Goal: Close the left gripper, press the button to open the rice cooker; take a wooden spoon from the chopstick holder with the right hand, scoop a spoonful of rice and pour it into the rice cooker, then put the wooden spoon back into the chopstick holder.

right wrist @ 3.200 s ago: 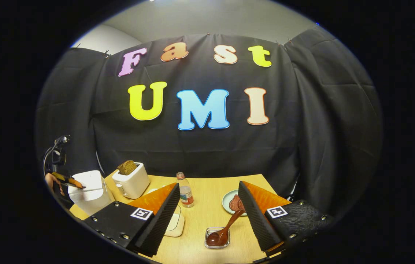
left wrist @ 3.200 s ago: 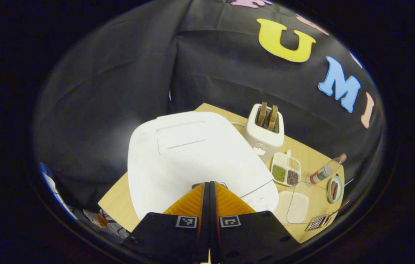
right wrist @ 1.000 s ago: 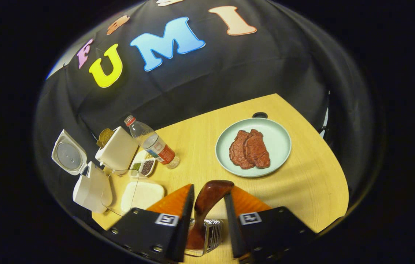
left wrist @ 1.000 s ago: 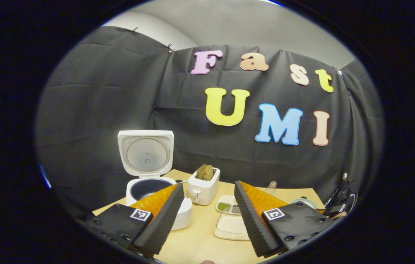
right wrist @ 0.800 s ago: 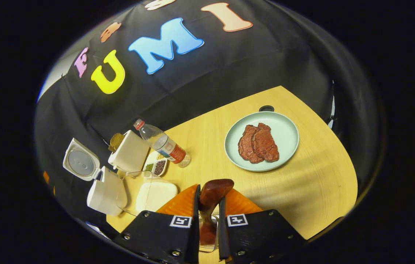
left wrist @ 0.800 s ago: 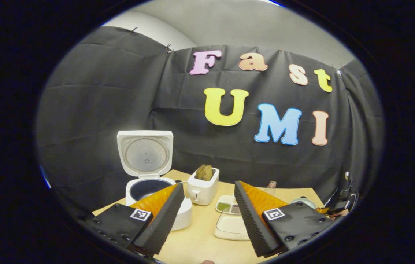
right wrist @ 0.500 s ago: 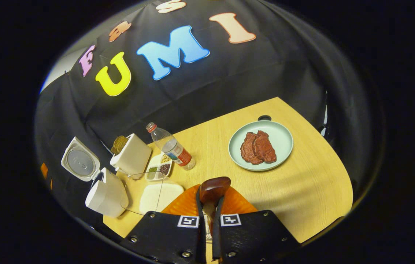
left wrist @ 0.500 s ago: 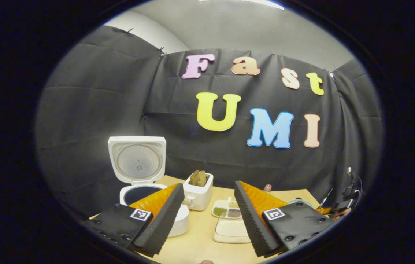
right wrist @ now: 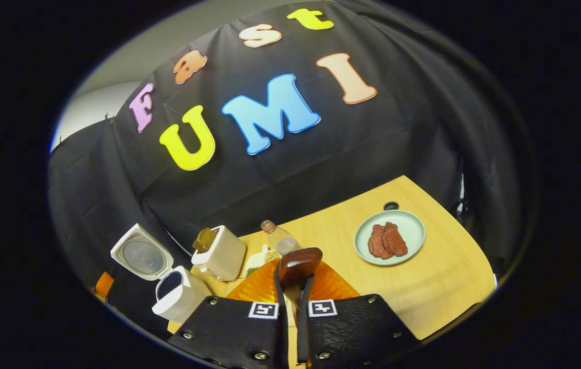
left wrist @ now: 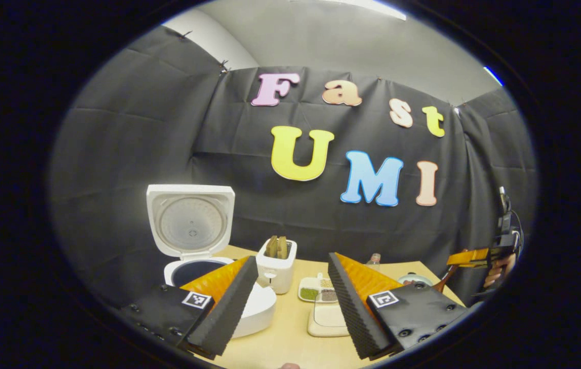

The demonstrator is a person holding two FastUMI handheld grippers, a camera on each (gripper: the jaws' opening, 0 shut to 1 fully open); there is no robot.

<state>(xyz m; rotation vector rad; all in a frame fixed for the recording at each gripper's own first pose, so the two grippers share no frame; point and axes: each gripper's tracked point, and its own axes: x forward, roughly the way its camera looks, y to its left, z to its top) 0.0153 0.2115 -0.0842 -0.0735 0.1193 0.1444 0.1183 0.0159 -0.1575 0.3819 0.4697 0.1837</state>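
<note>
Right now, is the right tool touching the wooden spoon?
Touching. In the right gripper view, the right tool has both fingers pressed against the wooden spoon, whose bowl sticks out just past the fingertips.

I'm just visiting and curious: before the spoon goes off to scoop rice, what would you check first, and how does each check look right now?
1. Rice cooker lid open: ok, the lid stands upright and the dark pot shows.
2. Wooden spoon gripped: ok, the right claw is closed on its handle, with the bowl end sticking out past the fingers.
3. Spoon out of its holder: cannot tell, the holder is hidden behind the claw.
4. Left claw out of the way: ok, it is open, holds nothing and is back from the cooker.
5. Rice ready to scoop: cannot tell; the white tray on the table is partly hidden by the left claw's fingers.
</note>
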